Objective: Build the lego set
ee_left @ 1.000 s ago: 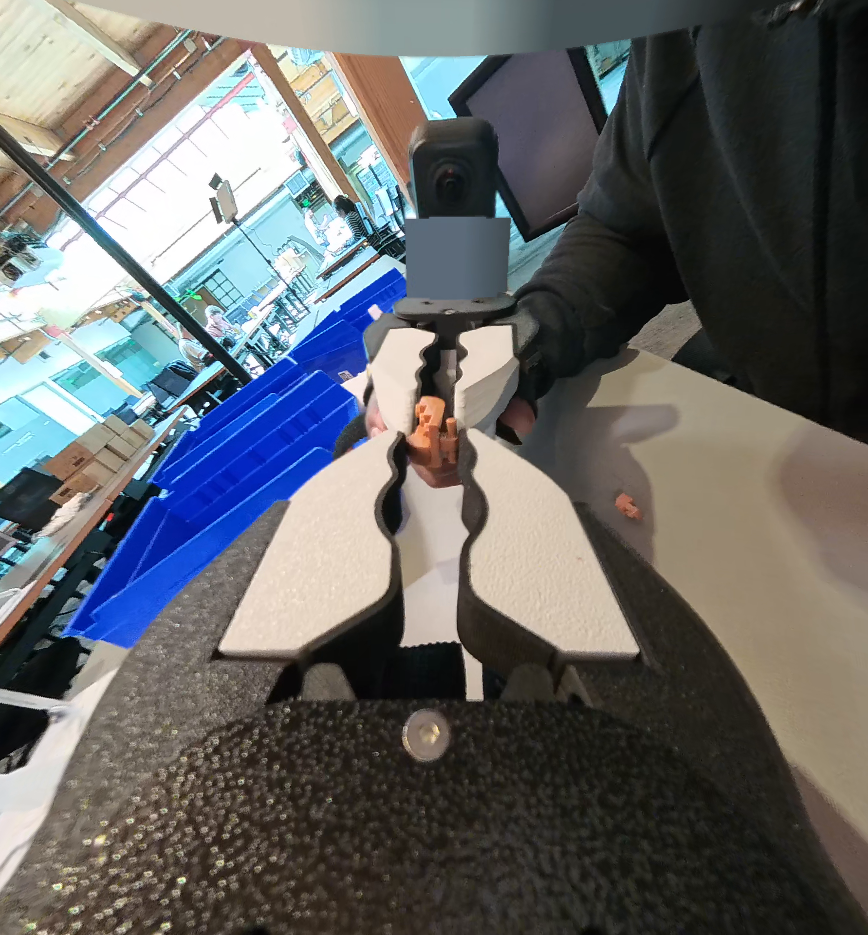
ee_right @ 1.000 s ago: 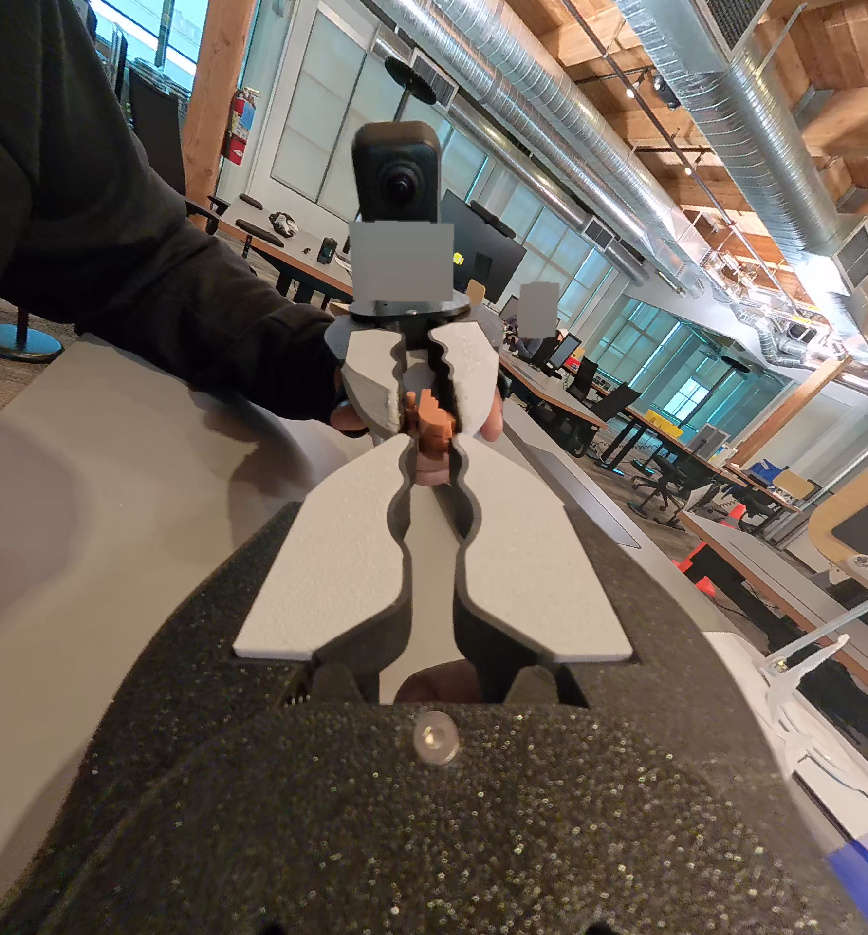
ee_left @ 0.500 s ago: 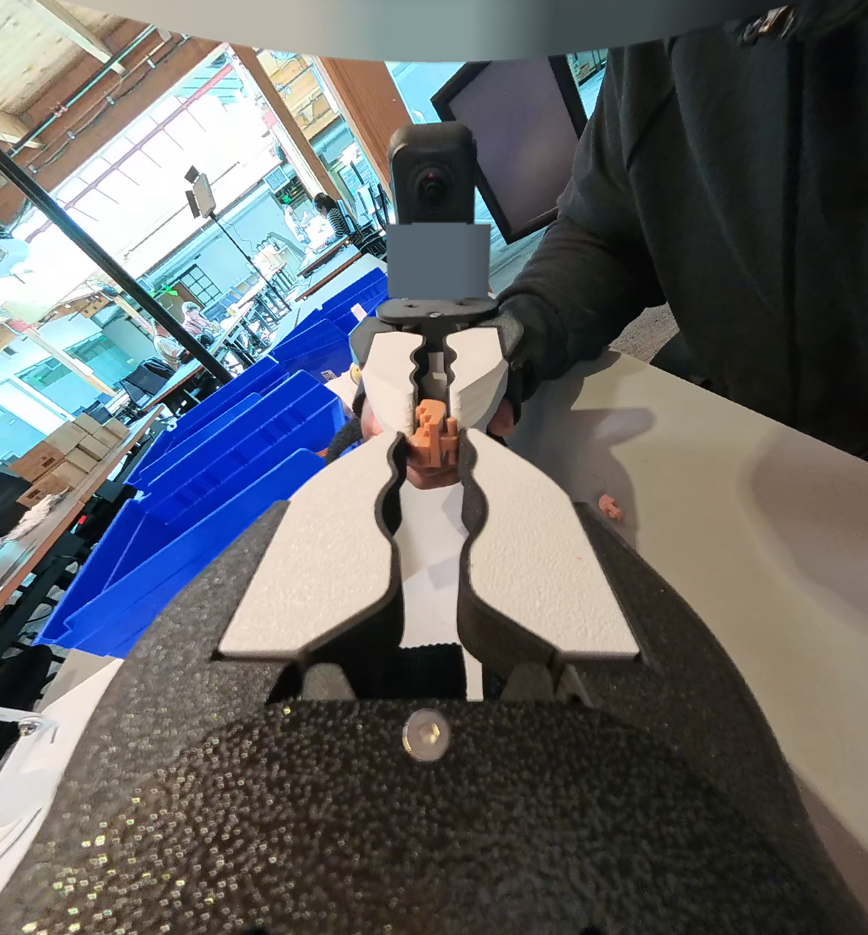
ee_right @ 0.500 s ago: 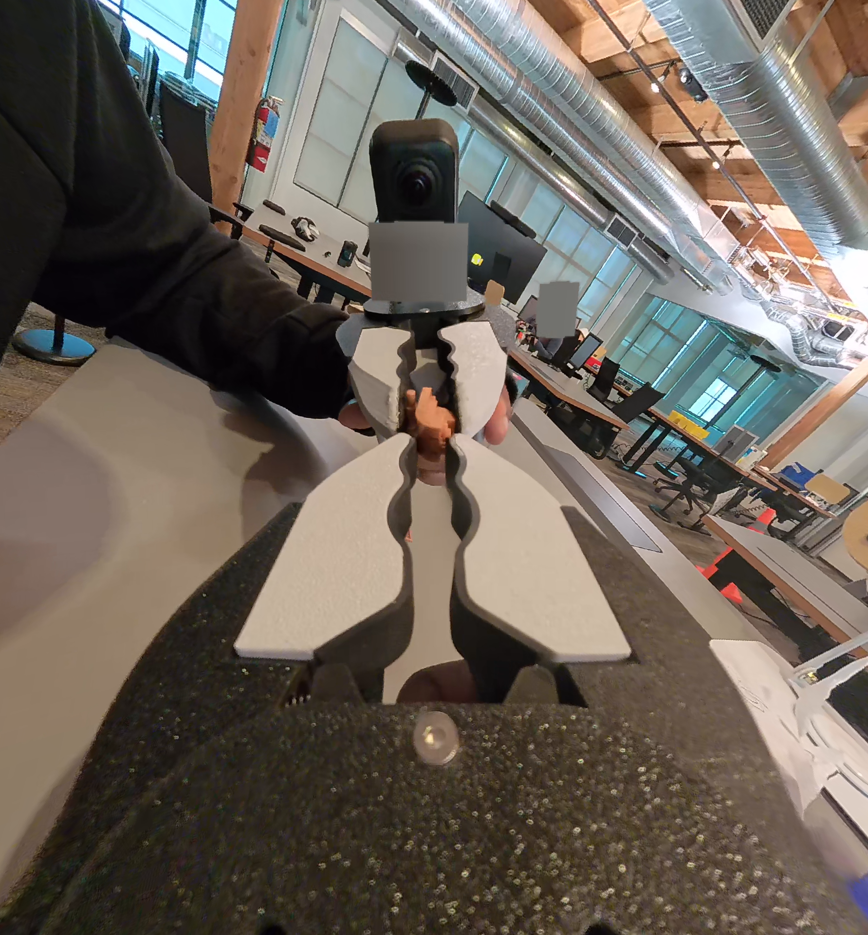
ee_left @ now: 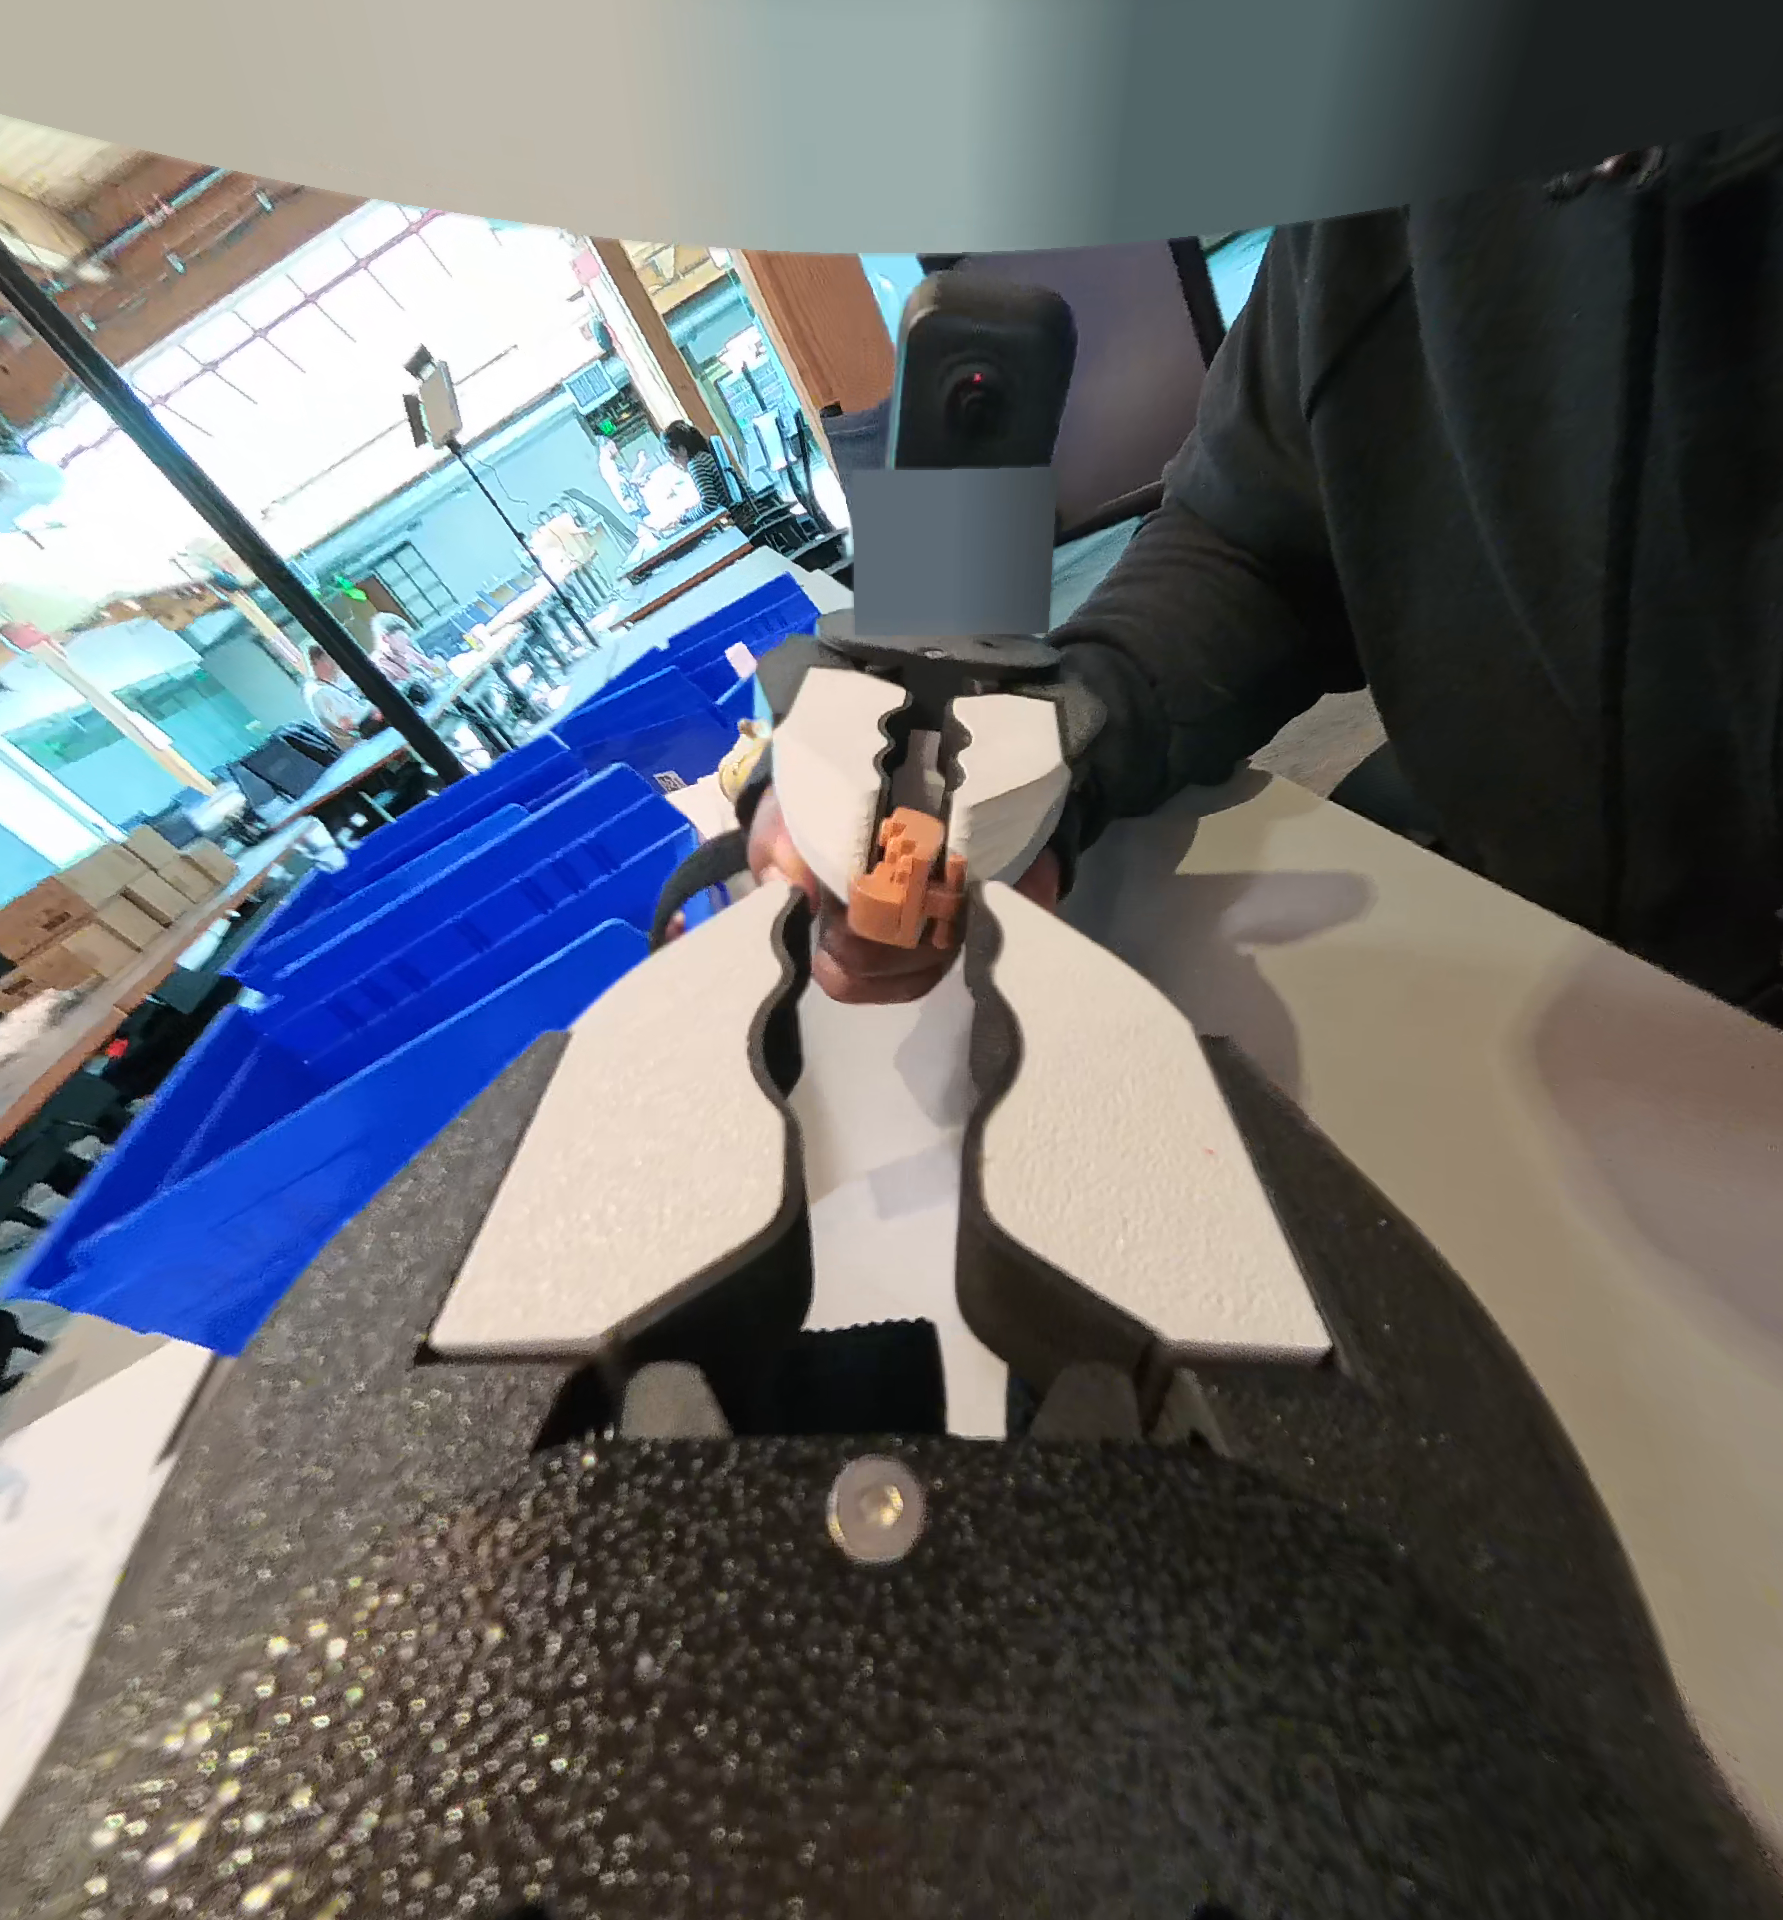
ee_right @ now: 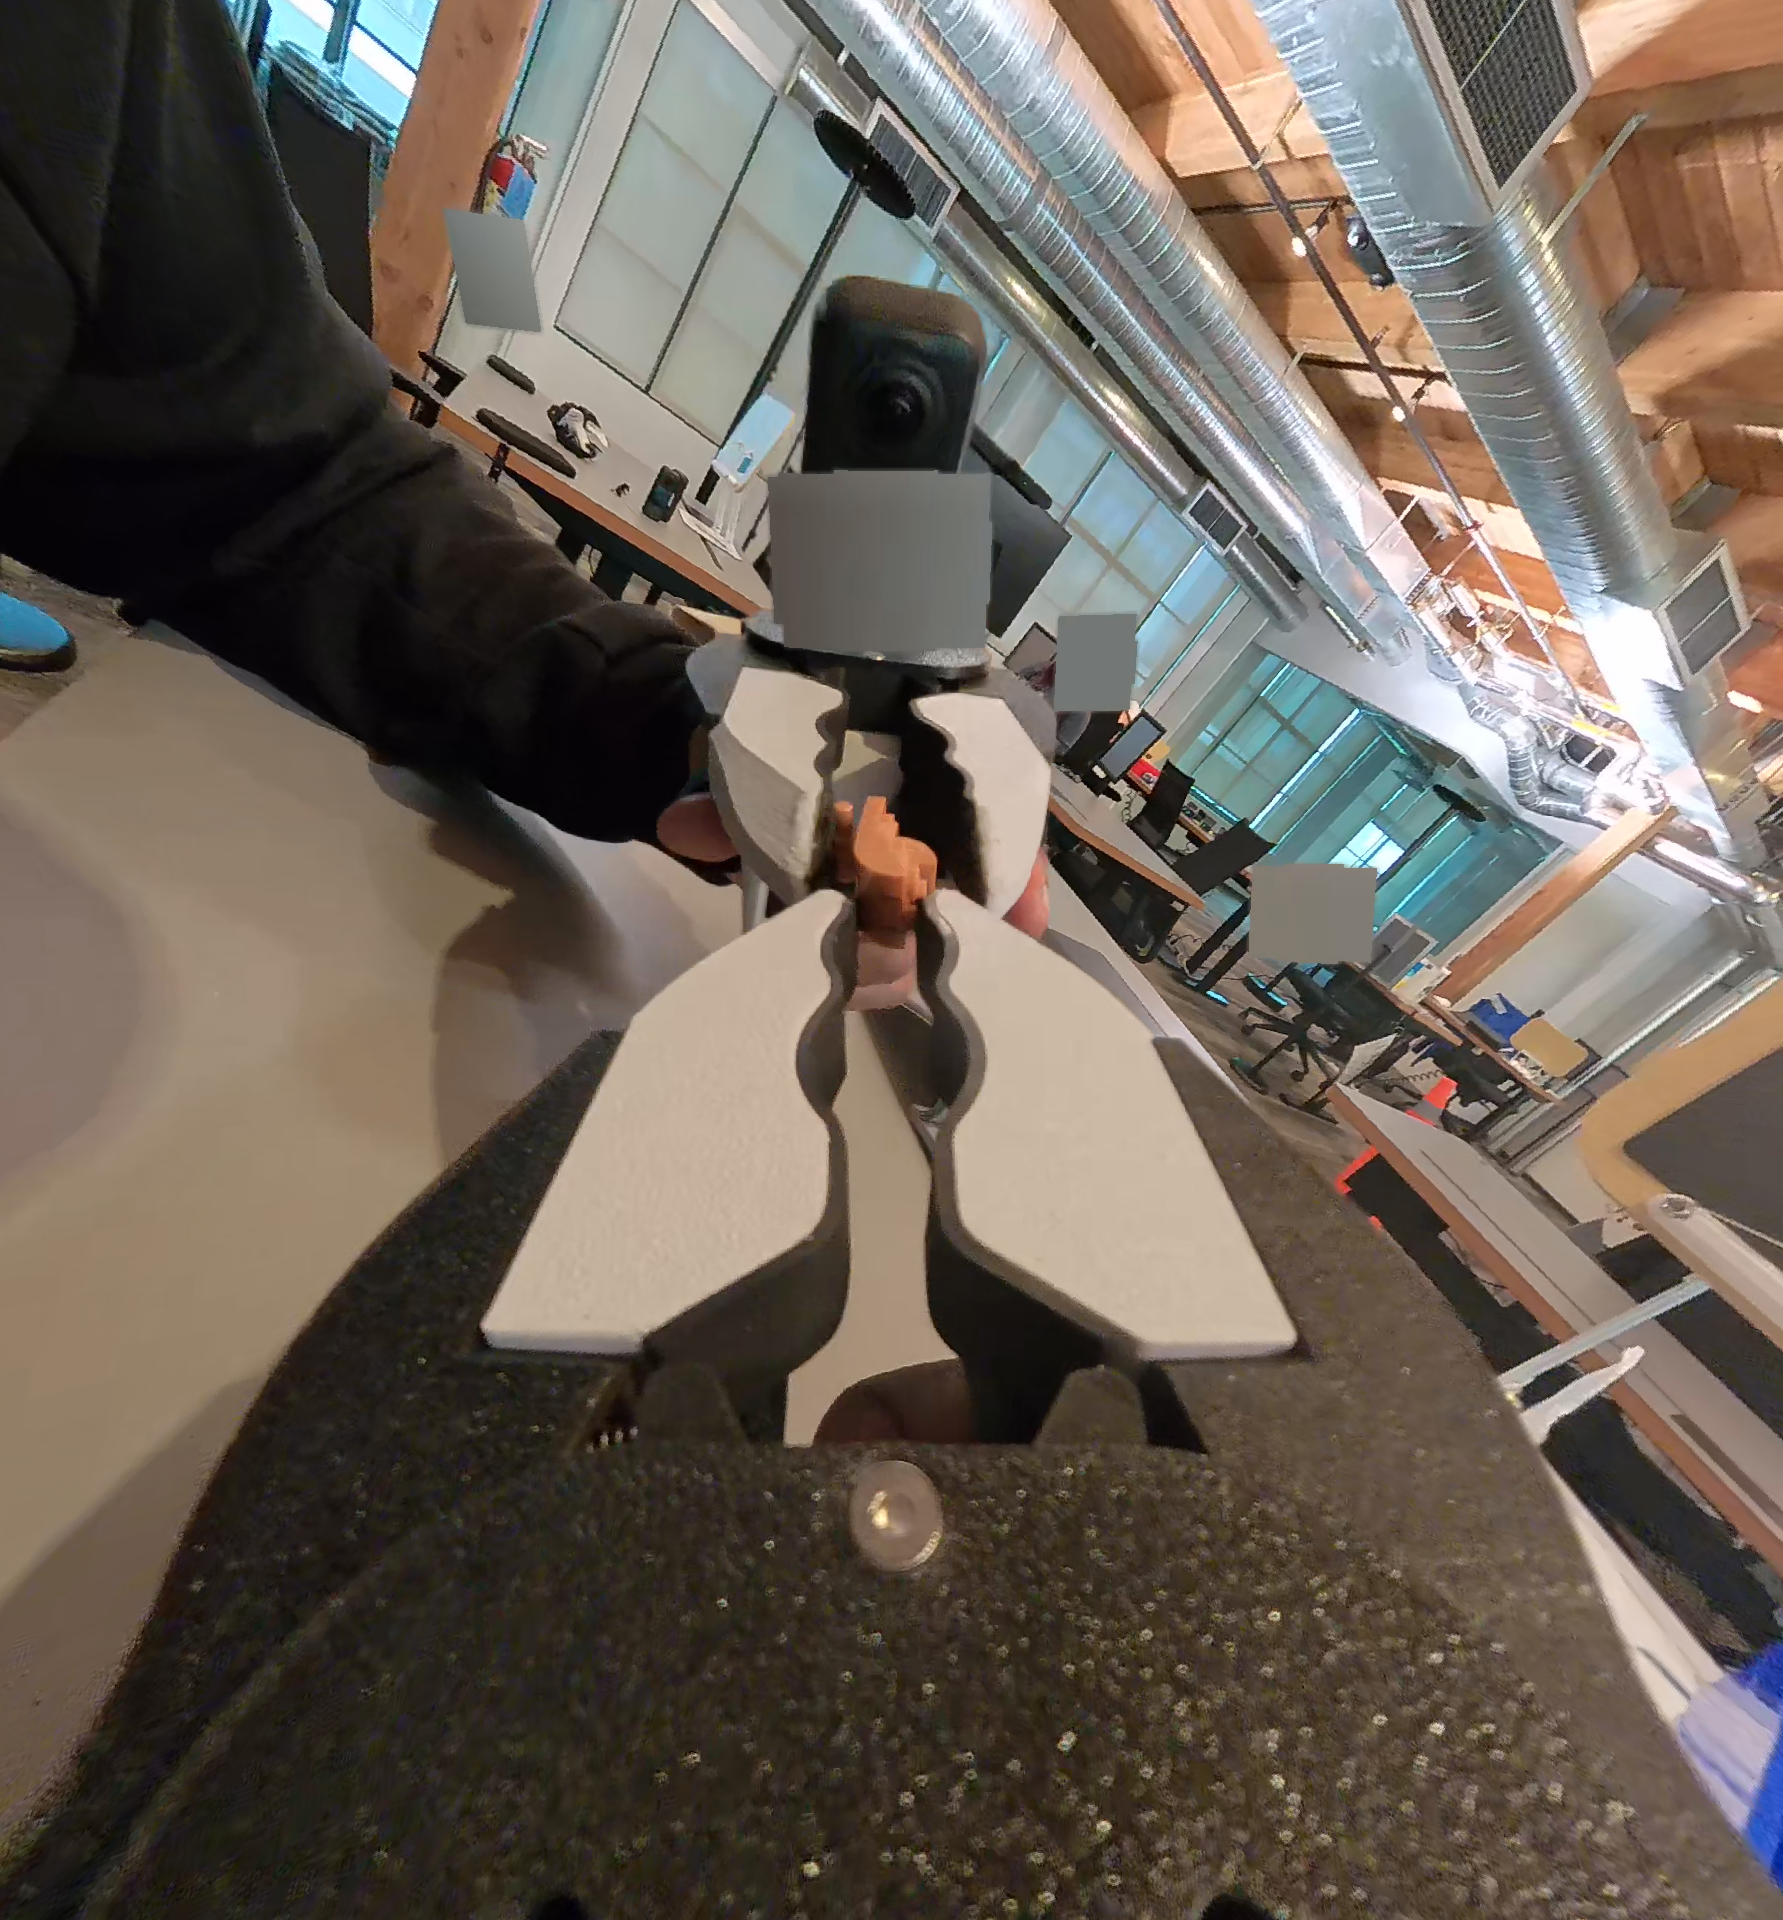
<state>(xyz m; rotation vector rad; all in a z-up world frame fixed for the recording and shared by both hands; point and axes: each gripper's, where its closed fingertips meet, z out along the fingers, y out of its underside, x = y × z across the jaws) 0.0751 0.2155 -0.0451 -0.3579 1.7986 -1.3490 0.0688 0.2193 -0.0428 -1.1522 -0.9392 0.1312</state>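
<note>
The left tongs [ee_left: 887, 904] are seen spread. A clear gap shows between each pale fingertip [ee_left: 1012, 935] and the small orange blocky plastic piece [ee_left: 902, 883] that stands between them, so nothing is pinched by this pair.

The piece is held just past those tips, above the pale grey table [ee_left: 1489, 1143], by the right tongs [ee_right: 885, 920]. These are closed onto it from the opposite side, and their two tips are pressed against its flanks. In the right wrist view one side of the piece seems to rest against a finger of the spread left tongs, though the blur there leaves this uncertain.

The two tools are pointed at each other, tip to tip. A black camera [ee_right: 892, 384] is mounted on top of each, and bare fingers are wrapped beneath.

A dark sleeve [ee_left: 1230, 644] reaches across the table behind the right tongs. Beyond the table edge a row of bright blue plastic bins [ee_left: 430, 987] is stacked. Further off, desks and office chairs are visible under silver ducts [ee_right: 1074, 208].
</note>
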